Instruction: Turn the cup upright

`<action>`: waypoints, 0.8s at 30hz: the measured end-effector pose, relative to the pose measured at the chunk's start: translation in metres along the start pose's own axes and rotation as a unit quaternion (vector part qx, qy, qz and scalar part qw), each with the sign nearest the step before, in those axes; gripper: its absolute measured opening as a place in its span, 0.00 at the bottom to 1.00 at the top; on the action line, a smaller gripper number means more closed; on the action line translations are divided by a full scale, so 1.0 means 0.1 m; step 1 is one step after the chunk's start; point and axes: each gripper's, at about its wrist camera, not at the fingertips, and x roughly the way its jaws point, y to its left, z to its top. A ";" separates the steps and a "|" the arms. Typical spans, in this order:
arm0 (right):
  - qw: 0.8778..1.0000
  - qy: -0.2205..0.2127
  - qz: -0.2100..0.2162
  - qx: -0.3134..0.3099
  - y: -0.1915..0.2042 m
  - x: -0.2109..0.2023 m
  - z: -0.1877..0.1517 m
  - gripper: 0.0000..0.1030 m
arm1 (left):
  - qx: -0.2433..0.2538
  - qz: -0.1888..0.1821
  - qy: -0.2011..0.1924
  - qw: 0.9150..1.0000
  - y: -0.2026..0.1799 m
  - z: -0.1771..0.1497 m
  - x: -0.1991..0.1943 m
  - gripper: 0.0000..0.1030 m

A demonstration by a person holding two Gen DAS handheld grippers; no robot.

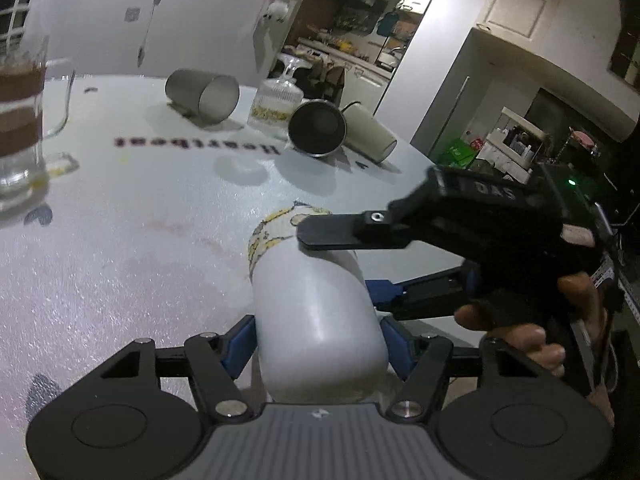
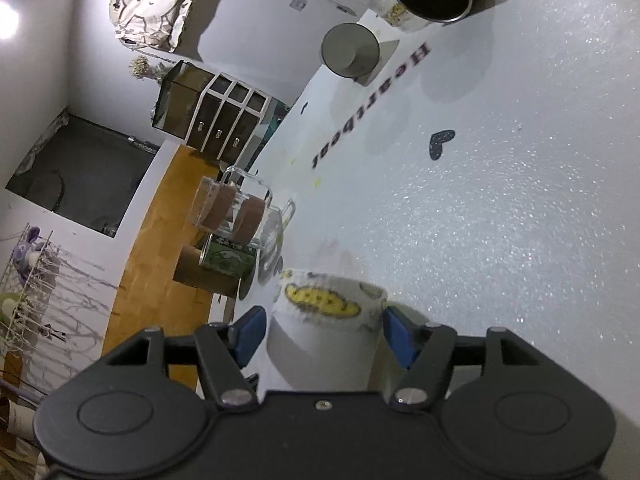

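Kitchen's dim behind you, and the white speckled table (image 1: 120, 264) is cluttered at the far side with other tipped-over cups: a grey tumbler (image 1: 202, 95), a steel cup (image 1: 317, 128), a cream cup (image 1: 370, 133), plus a glass mug (image 1: 18, 120) standing upright off to the left.

Progress-wise, I'd say you're mid-flip, not done. The white cup (image 1: 316, 312) with the yellow cartoon band near its rim is tilted, base toward the left wrist camera and rim pointing away and down at the table. It's sitting at the near edge of the table, right between both tools. Whether the rim is actually touching the surface is hard to call from these angles.

Your left gripper (image 1: 318, 340) has its blue pads either side of the cup's base end and looks clamped on it. Your right gripper (image 2: 320, 332) comes in from the side around the banded end; its pads sit just beside the wall with a sliver of gap showing, so I'd call those jaws apart, not gripping.

What's left: rotate it until the rim faces up, set the base flat on the table, let go.

Cup itself looks matte white, smooth, and tapered, so it could slip.
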 end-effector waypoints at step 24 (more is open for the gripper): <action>0.880 -0.083 -0.145 -0.445 1.16 -0.31 -0.94 0.60 | 0.113 0.039 -0.079 0.990 -0.19 -0.31 -0.05 0.62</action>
